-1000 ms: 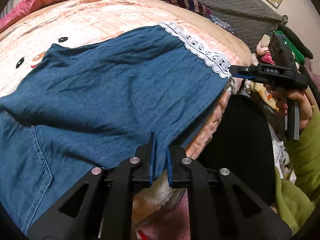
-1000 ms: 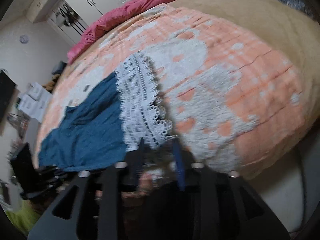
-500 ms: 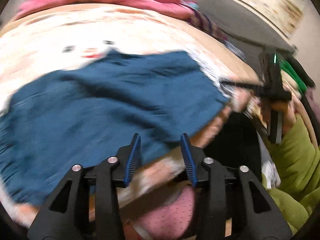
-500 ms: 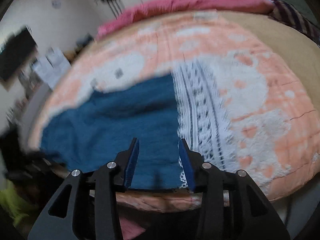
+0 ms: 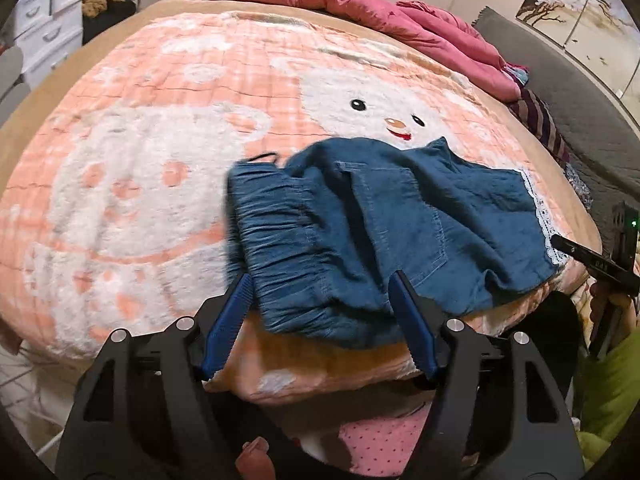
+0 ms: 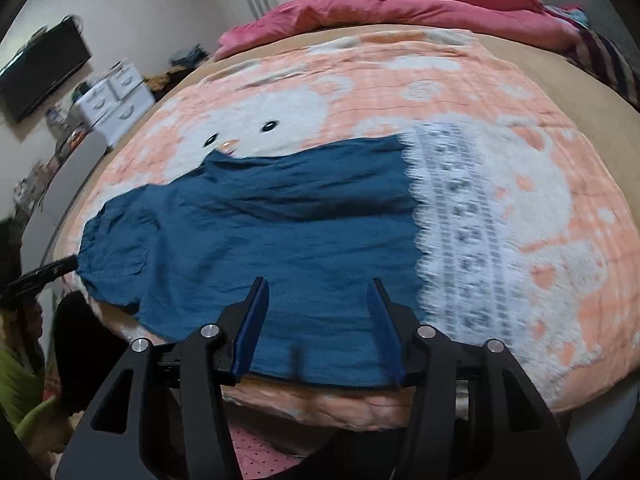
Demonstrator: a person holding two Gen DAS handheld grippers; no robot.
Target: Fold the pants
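Blue denim pants point(image 5: 360, 232) with a white lace hem point(image 5: 542, 216) lie flat near the front edge of the bed. The elastic waistband point(image 5: 272, 240) is at the left end. My left gripper point(image 5: 320, 280) is open and empty, its fingers either side of the waistband's near corner. In the right wrist view the pants point(image 6: 260, 232) spread leftward and the wide lace hem point(image 6: 460, 232) lies to the right. My right gripper point(image 6: 316, 284) is open and empty over the leg's near edge. Its tip also shows in the left wrist view point(image 5: 564, 245) by the lace.
The bed has a peach and white plush blanket point(image 5: 160, 168). A pink duvet point(image 5: 360, 4) is bunched at the far side, with a grey headboard cushion point(image 5: 560, 80) at right. White drawers point(image 6: 116, 96) and a wall TV point(image 6: 44, 64) stand beyond the bed.
Both grippers let go of the pants and opened wide. Both drew back from the cloth, and the pants now lie flat on the bed.
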